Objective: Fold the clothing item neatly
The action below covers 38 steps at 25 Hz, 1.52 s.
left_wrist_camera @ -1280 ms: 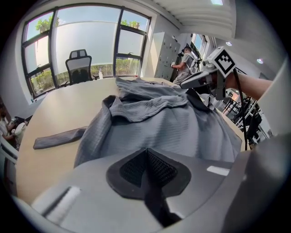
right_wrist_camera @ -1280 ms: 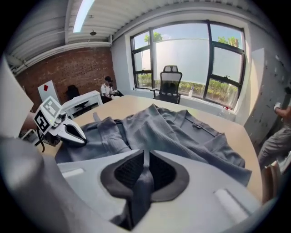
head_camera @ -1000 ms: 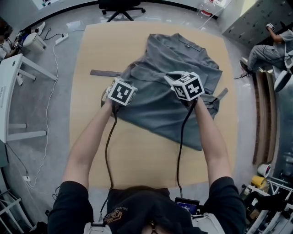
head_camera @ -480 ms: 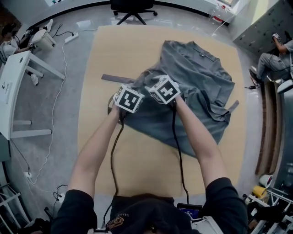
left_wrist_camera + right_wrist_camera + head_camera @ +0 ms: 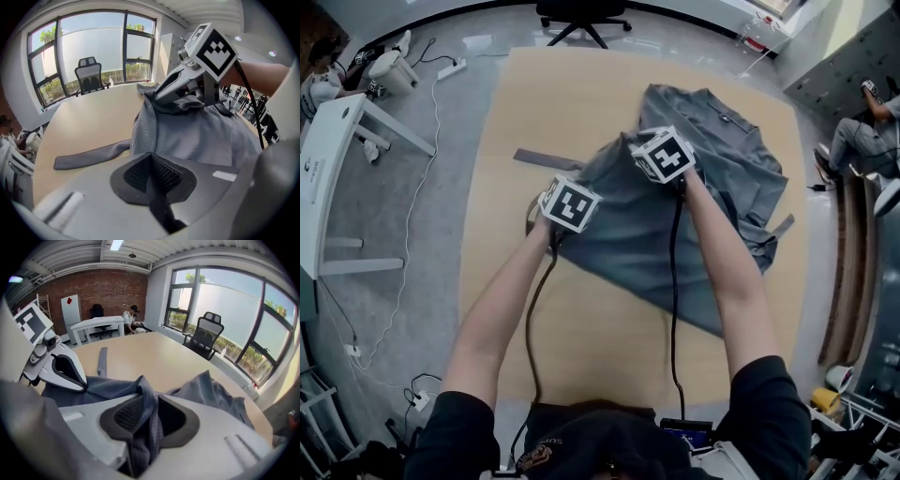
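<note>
A grey garment (image 5: 712, 178) lies crumpled on the wooden table (image 5: 581, 94). Its left part is drawn up into a peak. My left gripper (image 5: 564, 186) is at the garment's near left edge, shut, with a thin strip of cloth pinched between its pads (image 5: 151, 161). My right gripper (image 5: 639, 146) is just beyond it and holds a bunched fold of the garment (image 5: 149, 408) raised off the table. Its jaws have just been closing, with the cloth between them. In the left gripper view the cloth hangs from the right gripper's tips (image 5: 152, 96).
A grey cloth strap (image 5: 539, 157) lies flat on the table left of the garment, and another strap end (image 5: 780, 227) sticks out at its right. A black office chair (image 5: 581, 14) stands past the far edge. A white desk (image 5: 328, 141) is at the left.
The right gripper swung left toward the left gripper, then went farther across the table, and the garment's left part is now bunched into a raised fold. The left gripper has barely shifted.
</note>
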{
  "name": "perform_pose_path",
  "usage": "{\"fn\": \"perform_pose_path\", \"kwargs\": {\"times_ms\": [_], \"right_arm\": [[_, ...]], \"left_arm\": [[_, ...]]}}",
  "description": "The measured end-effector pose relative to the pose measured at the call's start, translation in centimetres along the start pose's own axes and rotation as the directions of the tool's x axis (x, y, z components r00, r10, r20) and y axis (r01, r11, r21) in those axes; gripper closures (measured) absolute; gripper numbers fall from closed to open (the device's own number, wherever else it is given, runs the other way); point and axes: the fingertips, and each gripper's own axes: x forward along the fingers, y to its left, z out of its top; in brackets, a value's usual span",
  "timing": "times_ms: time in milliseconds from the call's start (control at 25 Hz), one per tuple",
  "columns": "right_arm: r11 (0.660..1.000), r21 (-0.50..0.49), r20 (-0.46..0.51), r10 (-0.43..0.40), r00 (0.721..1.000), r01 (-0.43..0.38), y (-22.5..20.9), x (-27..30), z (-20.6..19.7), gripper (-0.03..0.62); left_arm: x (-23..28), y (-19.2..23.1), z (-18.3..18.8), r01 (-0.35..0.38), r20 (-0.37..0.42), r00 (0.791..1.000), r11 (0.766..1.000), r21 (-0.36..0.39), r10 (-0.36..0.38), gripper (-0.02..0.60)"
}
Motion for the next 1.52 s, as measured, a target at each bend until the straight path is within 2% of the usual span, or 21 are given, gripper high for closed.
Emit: {"fn": "perform_pose_path", "kwargs": {"times_ms": [120,360,520,600,760,920,1080,1200,1320,1520], "right_arm": [[0.999,0.037,0.019,-0.010,1.000,0.010,-2.1,-0.3,0.6,0.482],[0.978,0.198,0.121,-0.097,0.988,0.072,-5.8,-4.7,1.5,0.471],[0.963,0.254,0.142,-0.129,0.981,0.090,-6.0,-8.6,-0.6,0.474],[0.953,0.283,0.148,-0.154,0.977,0.107,-5.9,-11.1,-2.0,0.484],[0.921,0.344,0.132,-0.238,0.962,0.181,-5.0,-17.6,-5.9,0.497],[0.884,0.397,0.107,-0.311,0.944,0.246,-2.7,-24.0,-10.3,0.500],[0.857,0.434,0.078,-0.341,0.937,0.276,-1.2,-28.2,-15.8,0.500],[0.845,0.451,0.065,-0.353,0.934,0.288,-1.0,-30.4,-19.8,0.500],[0.837,0.464,0.047,-0.352,0.935,0.291,-1.7,-31.8,-24.4,0.500],[0.827,0.507,0.024,-0.294,0.955,0.242,-3.4,-31.1,-32.0,0.500]], "left_arm": [[0.1,0.1,0.0,-0.007,-0.003,1.000,1.000,0.001,0.007,0.574],[-0.6,0.6,0.6,-0.033,-0.003,0.999,0.999,-0.005,0.033,0.574],[-2.5,-0.7,1.7,-0.025,0.038,0.999,1.000,0.016,0.024,0.574],[-3.4,-2.5,2.6,0.014,0.059,0.998,0.999,0.040,-0.017,0.574],[-5.3,-5.7,5.8,0.032,0.146,0.988,0.990,0.135,-0.051,0.574],[-5.9,-10.9,6.1,0.126,0.139,0.979,0.978,0.166,-0.150,0.574],[-5.5,-16.3,7.4,0.142,0.154,0.971,0.958,0.249,-0.184,0.574],[-4.3,-20.7,7.2,0.199,0.111,0.966,0.943,0.268,-0.235,0.574],[-3.2,-24.5,8.1,0.212,0.099,0.963,0.932,0.293,-0.250,0.574],[0.3,-29.8,10.6,0.214,0.069,0.967,0.929,0.303,-0.245,0.574]]}}
